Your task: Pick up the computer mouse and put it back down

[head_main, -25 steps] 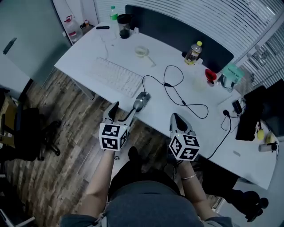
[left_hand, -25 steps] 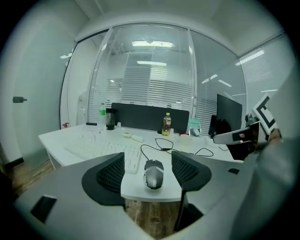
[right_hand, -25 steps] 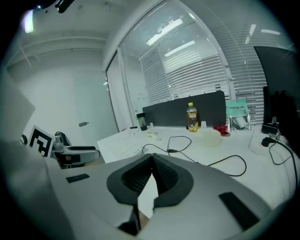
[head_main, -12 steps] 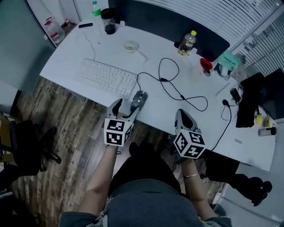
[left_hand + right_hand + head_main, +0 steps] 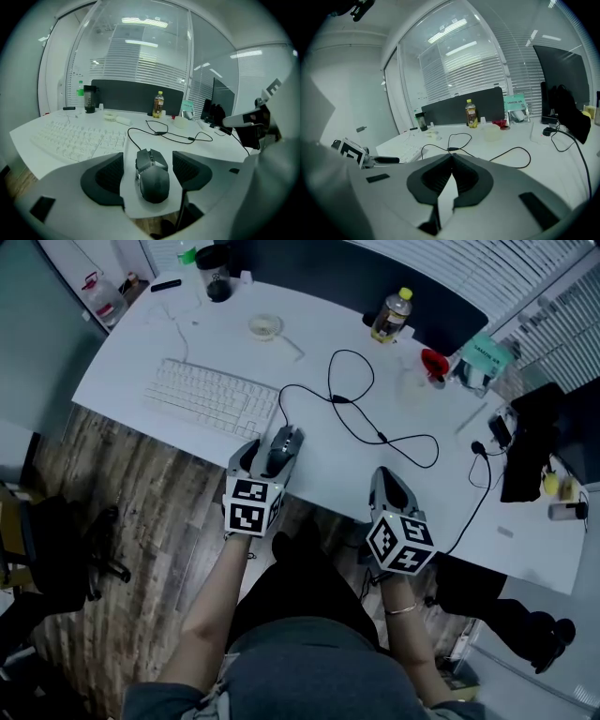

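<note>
1. The computer mouse [image 5: 152, 176] sits on the tabletop [image 5: 337, 465] close to the front edge, just right of the keyboard [image 5: 211, 397]. Its cable [image 5: 352, 418] loops away toward the back.
2. The left tool [image 5: 265, 457] is spread wide with the mouse right between the jaws. There's a sliver of gap on each side, so it isn't pinching yet. The right tool [image 5: 387, 486] is pressed together on nothing and hangs over the front edge, well apart from the mouse.
3. Handling-wise, I'd guess it's a light, hard plastic shell, so it won't squash. The top is rounded and smooth, though, and could squirt out of a high pinch. Best bet is taking it low on the flat-ish sides around the middle, which is about where the pads line up now.
4. The cable will tug a bit on the lift. It looks to have loose loops, but it's hard to say how much slack from here.
5. The edge is the main worry. The mouse is near the drop to the floor, so set it back down inward, not toward the person.
6. There's plenty of open tabletop to the right and behind the mouse. The keyboard crowds the left side.
</note>
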Demonstrator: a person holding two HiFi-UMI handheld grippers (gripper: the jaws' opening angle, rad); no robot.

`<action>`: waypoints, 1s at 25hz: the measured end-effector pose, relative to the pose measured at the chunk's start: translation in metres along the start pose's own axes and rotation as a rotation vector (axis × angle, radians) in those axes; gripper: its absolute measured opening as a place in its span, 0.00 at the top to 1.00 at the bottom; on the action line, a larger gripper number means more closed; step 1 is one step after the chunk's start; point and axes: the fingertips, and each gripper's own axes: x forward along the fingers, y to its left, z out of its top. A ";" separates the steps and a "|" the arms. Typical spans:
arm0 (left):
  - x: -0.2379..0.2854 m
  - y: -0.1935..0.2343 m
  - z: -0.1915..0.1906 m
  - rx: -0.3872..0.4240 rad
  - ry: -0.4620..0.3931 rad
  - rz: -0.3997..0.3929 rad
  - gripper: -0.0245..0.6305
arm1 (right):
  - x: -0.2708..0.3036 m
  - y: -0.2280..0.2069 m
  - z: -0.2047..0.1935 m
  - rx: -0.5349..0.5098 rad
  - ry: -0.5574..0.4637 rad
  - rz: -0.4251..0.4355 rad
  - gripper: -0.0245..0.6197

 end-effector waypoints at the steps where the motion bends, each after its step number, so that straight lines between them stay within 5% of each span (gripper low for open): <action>1: 0.003 -0.001 -0.001 0.002 0.007 0.001 0.49 | 0.000 -0.003 0.000 0.004 0.000 -0.002 0.95; 25: 0.050 -0.005 -0.025 -0.003 0.172 0.075 0.49 | 0.014 -0.051 -0.009 0.074 0.043 0.012 0.95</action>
